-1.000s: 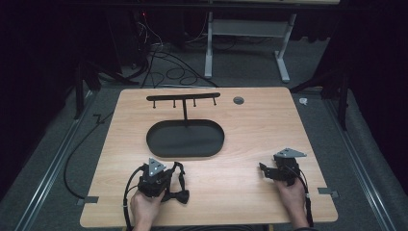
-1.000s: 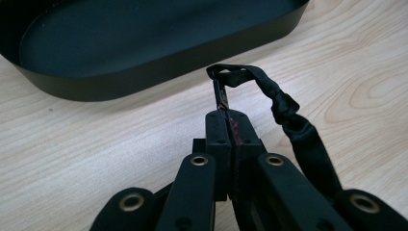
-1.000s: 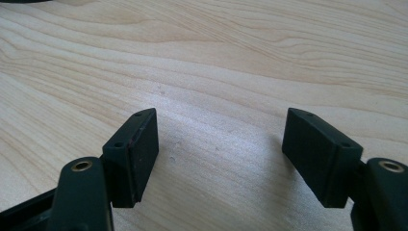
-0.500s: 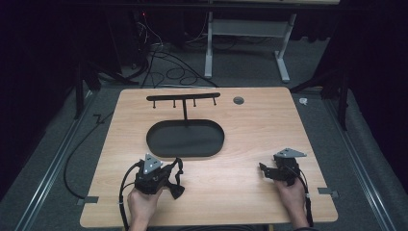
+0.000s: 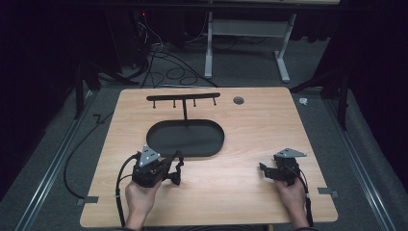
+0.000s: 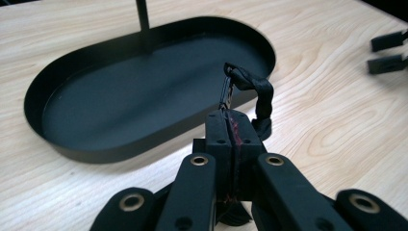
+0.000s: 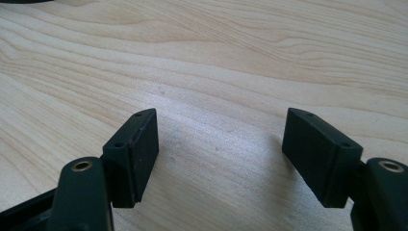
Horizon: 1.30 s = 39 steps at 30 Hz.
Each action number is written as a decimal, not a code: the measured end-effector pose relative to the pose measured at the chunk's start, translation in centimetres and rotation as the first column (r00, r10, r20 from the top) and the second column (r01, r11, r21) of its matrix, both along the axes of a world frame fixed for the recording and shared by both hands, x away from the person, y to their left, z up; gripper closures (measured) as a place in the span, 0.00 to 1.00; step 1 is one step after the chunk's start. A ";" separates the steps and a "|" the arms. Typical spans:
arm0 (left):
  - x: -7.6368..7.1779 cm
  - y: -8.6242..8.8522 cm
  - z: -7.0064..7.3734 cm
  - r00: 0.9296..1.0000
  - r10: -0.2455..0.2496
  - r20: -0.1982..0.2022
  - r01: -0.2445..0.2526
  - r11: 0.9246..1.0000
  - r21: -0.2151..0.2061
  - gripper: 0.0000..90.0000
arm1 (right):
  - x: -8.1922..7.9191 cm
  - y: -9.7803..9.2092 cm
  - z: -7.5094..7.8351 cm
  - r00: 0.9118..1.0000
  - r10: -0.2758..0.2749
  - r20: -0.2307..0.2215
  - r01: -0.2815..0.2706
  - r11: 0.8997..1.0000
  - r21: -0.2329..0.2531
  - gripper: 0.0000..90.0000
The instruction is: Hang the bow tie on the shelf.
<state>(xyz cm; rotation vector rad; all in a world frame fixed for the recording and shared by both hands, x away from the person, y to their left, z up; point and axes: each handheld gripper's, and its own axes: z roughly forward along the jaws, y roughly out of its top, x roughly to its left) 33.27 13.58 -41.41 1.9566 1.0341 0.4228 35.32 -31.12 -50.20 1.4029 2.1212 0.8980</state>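
Observation:
A black oval tray (image 5: pixel 163 131) lies at the middle of the wooden table (image 5: pixel 250 130). From its far side rises a thin post bearing a black hook bar (image 5: pixel 183 97). My left gripper (image 5: pixel 174 166) is shut on a black strap (image 6: pixel 261 96) with a small metal clip (image 6: pixel 225 94), held just off the near rim of the tray (image 6: pixel 120 149); something red shows between the jaws. My right gripper (image 5: pixel 263 171) rests low over the table at the near right, open, with bare wood between its jaws in the right gripper view (image 7: pixel 221 149). Its jaws (image 6: pixel 387 50) also appear far off in the left gripper view.
A round grey grommet (image 5: pixel 238 100) sits near the table's far edge. Beyond the table, cables (image 5: pixel 159 57) lie on the grey floor beside a white desk frame (image 5: pixel 245 43). Dark rails run along both sides.
My left gripper has moved forward toward the tray's near rim, carrying the strap. The right gripper has stayed where it was.

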 end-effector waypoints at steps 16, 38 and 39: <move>1.2 -0.1 2.2 0.999 -0.026 0.040 0.026 1.000 -0.007 0.99 | 0.0 0.0 0.0 1.000 -0.002 -0.002 0.002 1.000 0.005 0.33; 3.5 -0.5 5.4 0.994 -0.042 0.097 0.048 0.997 -0.062 0.99 | 0.0 0.0 0.0 1.000 -0.002 -0.001 0.002 1.000 0.001 0.33; 3.6 -0.5 5.5 0.994 -0.043 0.099 0.049 0.997 -0.059 0.99 | 0.0 0.0 0.0 1.000 -0.002 -0.001 0.002 1.000 0.000 0.33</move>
